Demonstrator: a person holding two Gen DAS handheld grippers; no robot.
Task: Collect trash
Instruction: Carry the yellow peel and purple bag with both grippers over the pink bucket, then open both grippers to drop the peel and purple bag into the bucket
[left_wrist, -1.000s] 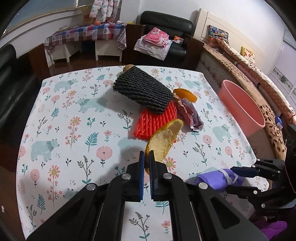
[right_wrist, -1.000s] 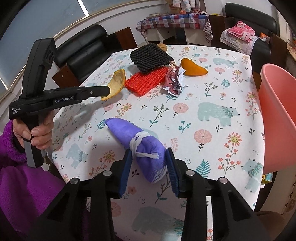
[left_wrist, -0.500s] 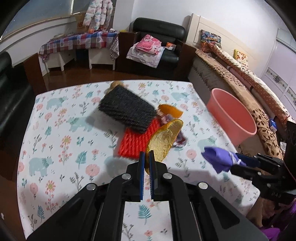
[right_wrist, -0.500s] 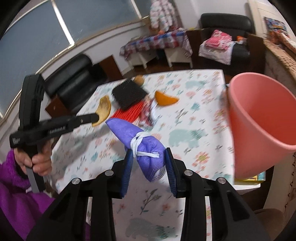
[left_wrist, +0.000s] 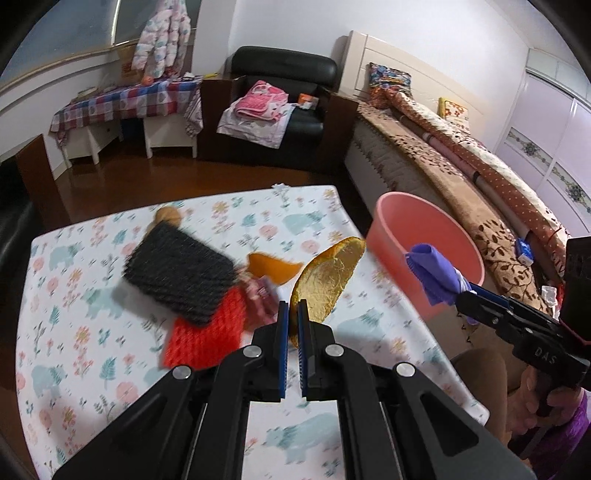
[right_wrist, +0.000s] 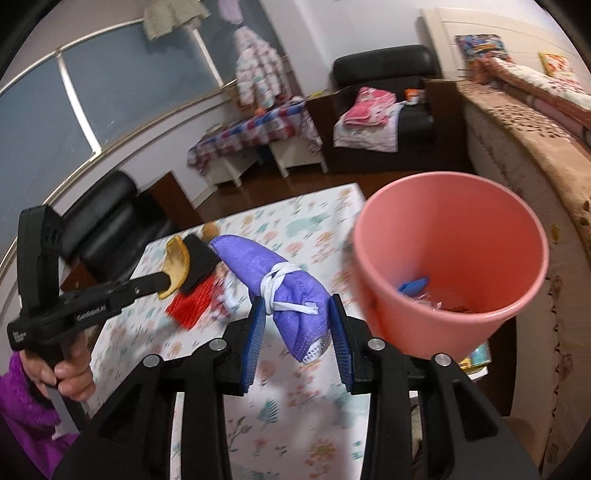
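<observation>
- Right gripper (right_wrist: 297, 334) is clamped on a rolled-up purple mask (right_wrist: 273, 280), pads squeezing the fat end just past the white ear-loop tied round it. Looks soft and super light, so it squashes instead of slipping; that bunched end is the sensible place to hold it.
- Left gripper (left_wrist: 291, 332) is pinched nearly flat on the bottom edge of a yellow fruit peel (left_wrist: 325, 280), which sticks up out of the jaws. It's stiff enough to keep its curve, probably a bit slick on the inside, so an edge pinch could let it pivot.
- Both pieces are lifted off the table (left_wrist: 92, 369), the mask near the rim of the pink bucket (right_wrist: 454, 258) beside the table. Bucket's open, with some scraps already at the bottom.
- On the cloth: black foam net (left_wrist: 177, 273), red foam net (left_wrist: 207, 339), a crumpled wrapper (left_wrist: 260, 295), an orange peel (left_wrist: 273, 267).
- Nothing really blocks the way, I'd say, except the two grippers crowding each other at the bucket mouth.
</observation>
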